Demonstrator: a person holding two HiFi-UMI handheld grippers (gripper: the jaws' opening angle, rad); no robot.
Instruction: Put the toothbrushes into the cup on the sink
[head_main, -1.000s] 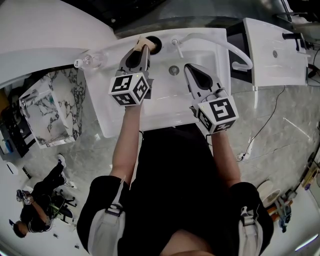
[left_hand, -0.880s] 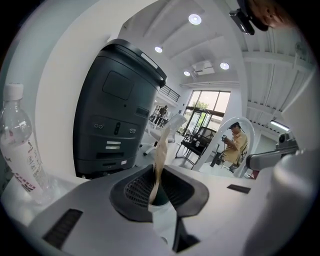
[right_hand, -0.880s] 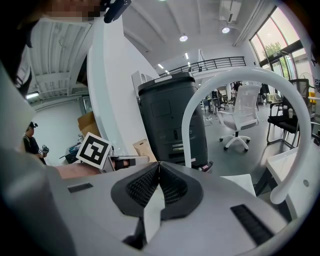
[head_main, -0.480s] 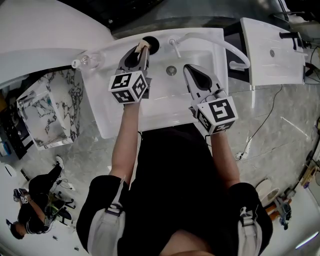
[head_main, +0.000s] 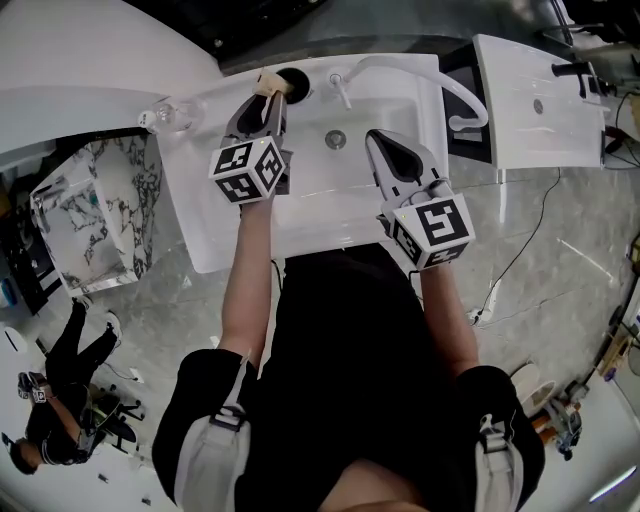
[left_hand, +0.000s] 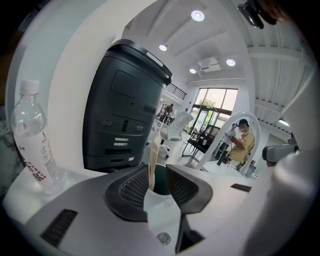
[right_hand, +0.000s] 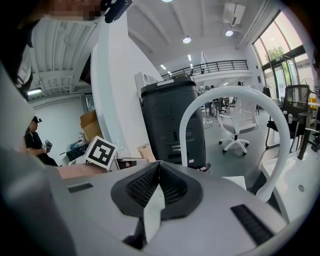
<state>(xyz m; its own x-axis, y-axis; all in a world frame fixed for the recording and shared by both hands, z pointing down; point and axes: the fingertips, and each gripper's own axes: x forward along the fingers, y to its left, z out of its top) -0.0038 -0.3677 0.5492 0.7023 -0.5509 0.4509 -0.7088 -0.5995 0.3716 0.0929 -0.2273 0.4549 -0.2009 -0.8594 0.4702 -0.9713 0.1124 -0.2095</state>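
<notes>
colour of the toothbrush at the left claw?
The toothbrush is pale beige, close to cream. It shows best in the left gripper view.

I see a white sink (head_main: 200, 200) carrying everything. On its far rim a dark cup (head_main: 296, 82) stands just left of the tap (head_main: 340, 90). A clear bottle (head_main: 170, 117) stands at the far left corner. The drain (head_main: 336, 140) sits mid-basin.

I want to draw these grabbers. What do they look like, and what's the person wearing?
The left gripper and right gripper are light grey. Each has two pointed jaws lined with black ribbed pads. Each carries a white cube printed with black square markers. The person wears a black short-sleeved top with pale grey shoulder straps.
</notes>
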